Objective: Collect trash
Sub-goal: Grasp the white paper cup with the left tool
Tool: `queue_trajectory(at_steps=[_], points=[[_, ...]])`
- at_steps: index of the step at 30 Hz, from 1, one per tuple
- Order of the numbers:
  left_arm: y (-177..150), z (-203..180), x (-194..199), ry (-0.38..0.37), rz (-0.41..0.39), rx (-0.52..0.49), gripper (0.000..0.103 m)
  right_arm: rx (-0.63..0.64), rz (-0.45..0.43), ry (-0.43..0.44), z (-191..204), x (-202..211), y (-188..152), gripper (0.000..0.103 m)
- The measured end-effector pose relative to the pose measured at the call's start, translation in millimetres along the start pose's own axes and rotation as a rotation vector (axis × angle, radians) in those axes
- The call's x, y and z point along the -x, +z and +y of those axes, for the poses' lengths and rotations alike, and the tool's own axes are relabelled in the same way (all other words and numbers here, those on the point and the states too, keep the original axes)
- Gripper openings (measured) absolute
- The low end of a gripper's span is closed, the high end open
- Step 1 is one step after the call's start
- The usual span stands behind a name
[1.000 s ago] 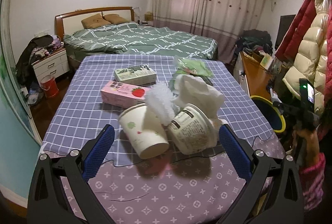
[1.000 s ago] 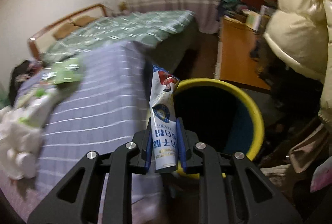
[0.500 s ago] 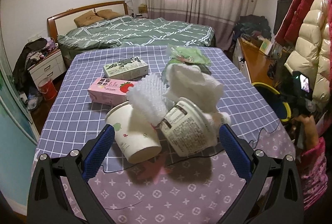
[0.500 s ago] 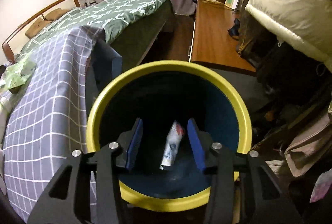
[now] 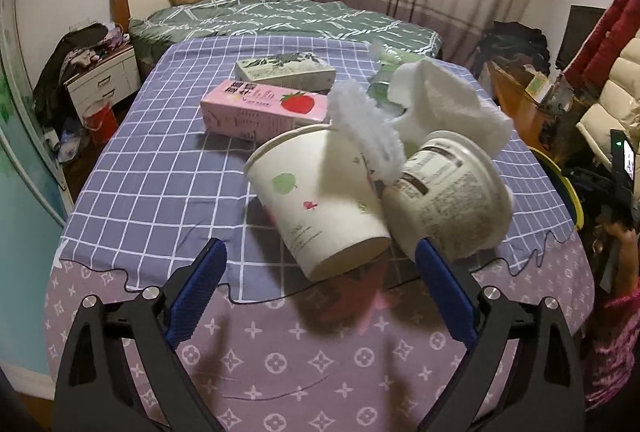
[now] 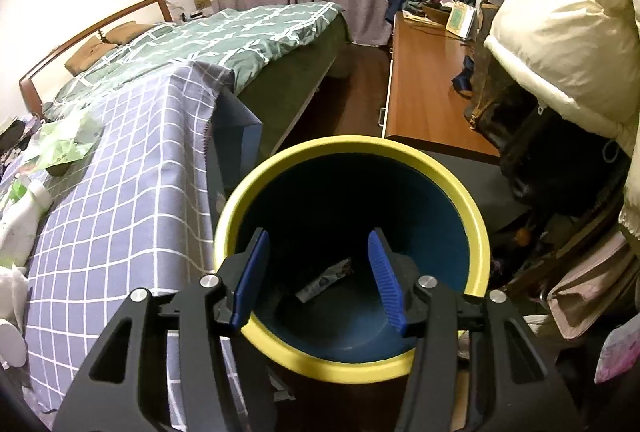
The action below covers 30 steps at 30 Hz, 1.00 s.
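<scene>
Two paper cups lie tipped on the table: a white one with fruit prints (image 5: 320, 204) and a printed tub (image 5: 448, 196), with white foam netting (image 5: 360, 128) and crumpled tissue (image 5: 436, 104) on top. My left gripper (image 5: 320, 256) hovers just before the white cup's base, its jaws wide and closing, pads touching nothing. In the right wrist view my right gripper (image 6: 318, 244) hangs over the yellow-rimmed bin (image 6: 476, 228), jaws opening and empty. A wrapper (image 6: 326, 280) lies at the bin's bottom.
A pink strawberry carton (image 5: 260, 108), a grey-green box (image 5: 288, 70) and a green bag (image 5: 384, 72) lie further back on the checked cloth (image 5: 160, 160). A bed (image 5: 280, 16) lies behind; a wooden desk (image 6: 424, 92) and hanging coats (image 6: 560, 32) flank the bin.
The right gripper opened and the wrapper dropped into the bin. The left gripper sank and came closer to the two cups, its jaws narrowing slightly.
</scene>
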<state>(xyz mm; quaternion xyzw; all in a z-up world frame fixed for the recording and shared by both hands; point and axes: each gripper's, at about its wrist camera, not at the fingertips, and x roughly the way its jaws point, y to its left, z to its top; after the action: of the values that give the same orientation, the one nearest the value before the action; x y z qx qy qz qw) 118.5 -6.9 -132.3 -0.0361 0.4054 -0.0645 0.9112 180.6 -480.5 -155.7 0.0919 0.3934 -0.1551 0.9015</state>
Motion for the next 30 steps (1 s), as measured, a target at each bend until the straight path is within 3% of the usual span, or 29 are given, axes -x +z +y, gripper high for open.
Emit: queue_trajectory(at_steps=[5,15,20,25,27,28,30], points=[[1.9,5.3,-19.1,0.01,0.013,0.002,0.086,0.013,0.002,0.008,8.0,1.2,-0.2,0.05],[7.3,-4.8,-36.0,-0.015,-0.002,-0.018,0.085,0.027,0.02,0.022,17.5,-1.1,-4.8,0.05],[10.0,10.5,-40.9,0.012,0.025,0.003,0.069,0.038,0.025,0.03,23.2,-2.2,-6.8,0.05],[10.9,46.4,-31.6,0.021,0.004,0.063,0.069,0.039,0.026,0.038,24.7,-2.2,-6.6,0.05],[13.5,50.1,-29.5,0.014,-0.015,0.068,0.079,0.041,0.03,0.04,26.5,-2.9,-6.1,0.05],[14.5,50.9,-29.1,0.017,-0.028,0.068,0.089,0.043,0.031,0.041,27.7,-2.9,-6.3,0.05],[17.6,50.1,-32.0,0.02,-0.041,0.056,0.089,0.049,0.031,0.041,30.3,-1.7,-6.4,0.05]])
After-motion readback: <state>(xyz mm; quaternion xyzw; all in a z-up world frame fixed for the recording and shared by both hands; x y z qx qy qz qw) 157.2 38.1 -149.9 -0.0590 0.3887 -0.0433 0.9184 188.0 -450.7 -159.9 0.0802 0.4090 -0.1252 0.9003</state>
